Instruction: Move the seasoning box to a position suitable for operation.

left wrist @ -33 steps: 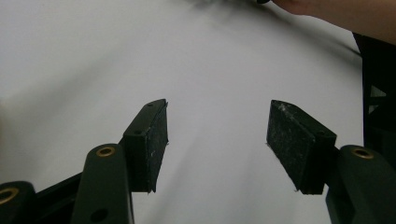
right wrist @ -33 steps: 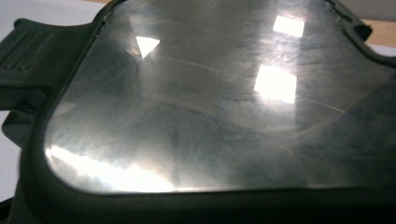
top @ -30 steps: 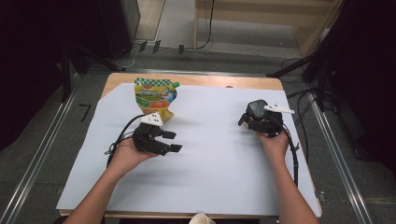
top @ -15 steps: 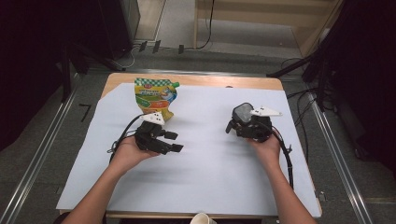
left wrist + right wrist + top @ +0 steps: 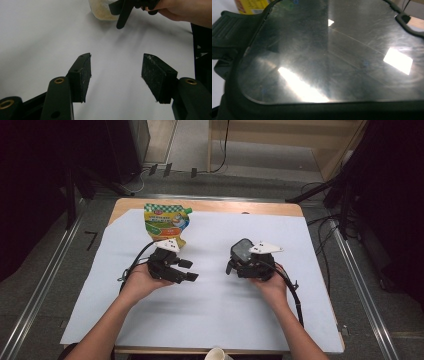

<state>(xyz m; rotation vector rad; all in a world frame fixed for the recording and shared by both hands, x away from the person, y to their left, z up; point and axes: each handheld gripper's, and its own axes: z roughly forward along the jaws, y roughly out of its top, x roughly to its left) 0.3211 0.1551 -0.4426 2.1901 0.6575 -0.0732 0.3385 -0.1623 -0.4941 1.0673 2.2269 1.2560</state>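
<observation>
Left gripper point(image 5: 189, 270) about half open, empty, low over bench point(image 5: 210, 320). Lidded container point(image 5: 243, 251) at right gripper point(image 5: 231, 265), 3 o'clock of left. Right jaws hidden behind glossy lid, so I can't tell grip. I'd feed container squarely between left pads and close slowly. Spouted pouch point(image 5: 166, 222) at 12 o'clock, clear of both.
</observation>
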